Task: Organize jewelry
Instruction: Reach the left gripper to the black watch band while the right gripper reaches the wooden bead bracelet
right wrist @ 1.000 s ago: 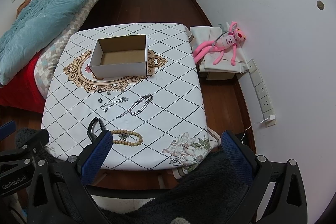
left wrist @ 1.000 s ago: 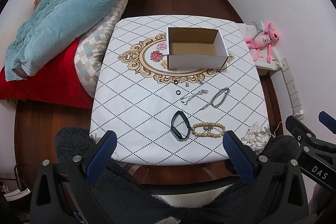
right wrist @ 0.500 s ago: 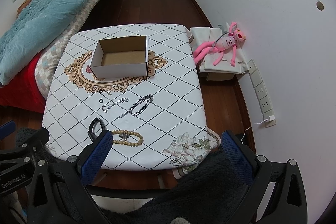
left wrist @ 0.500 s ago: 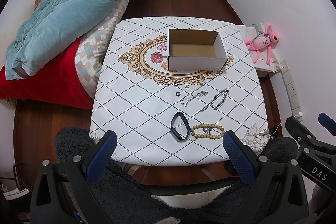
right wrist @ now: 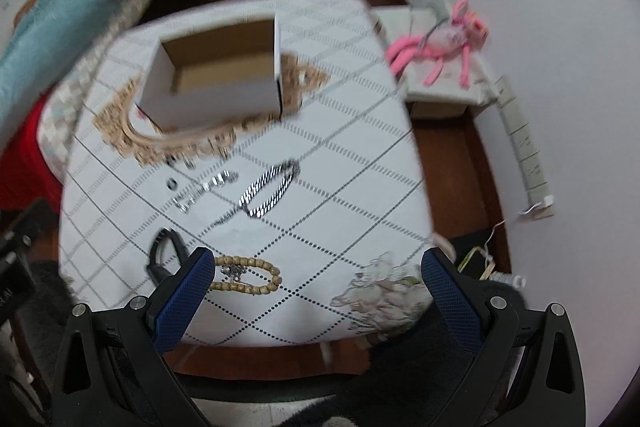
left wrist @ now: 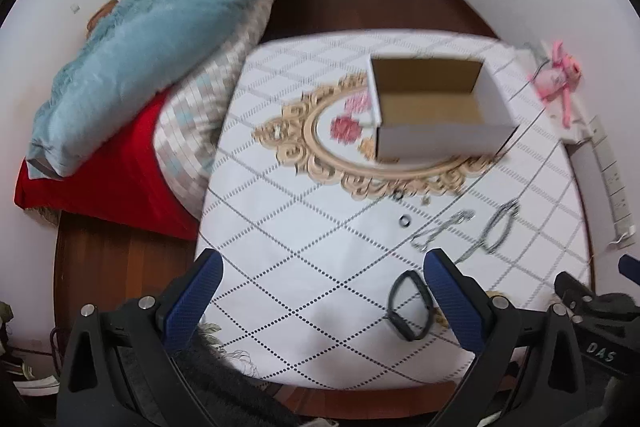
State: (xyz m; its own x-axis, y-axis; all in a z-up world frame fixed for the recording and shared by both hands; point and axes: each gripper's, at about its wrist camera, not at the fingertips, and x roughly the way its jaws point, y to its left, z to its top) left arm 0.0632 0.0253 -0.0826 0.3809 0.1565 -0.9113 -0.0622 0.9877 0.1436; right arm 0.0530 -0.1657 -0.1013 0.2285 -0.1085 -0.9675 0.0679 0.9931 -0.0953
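Note:
An open, empty white cardboard box (left wrist: pixel 436 107) (right wrist: pixel 218 77) stands on the far half of the table (left wrist: pixel 304 251) (right wrist: pixel 360 187). In front of it lie a small black ring (left wrist: pixel 405 221) (right wrist: pixel 172 183), a thin silver chain (left wrist: pixel 444 229) (right wrist: pixel 208 187), a thick silver chain bracelet (left wrist: pixel 498 227) (right wrist: pixel 270 189), a black band (left wrist: pixel 410 305) (right wrist: pixel 164 257) and a wooden bead bracelet (right wrist: pixel 246 275). My left gripper (left wrist: pixel 320 301) is open and empty over the table's near edge. My right gripper (right wrist: pixel 318 299) is open and empty, with the beads by its left finger.
A bed with a blue quilt (left wrist: pixel 152 35) and red sheet (left wrist: pixel 112 179) borders the table's left side. A pink plush toy (right wrist: pixel 440 41) lies on a low white stand by the right wall. Wall sockets (right wrist: pixel 528 155) sit low on that wall.
Both grippers have moved forward and down toward the table, so the jewelry and box look larger and nearer. The views are motion-blurred. Nothing on the table has moved.

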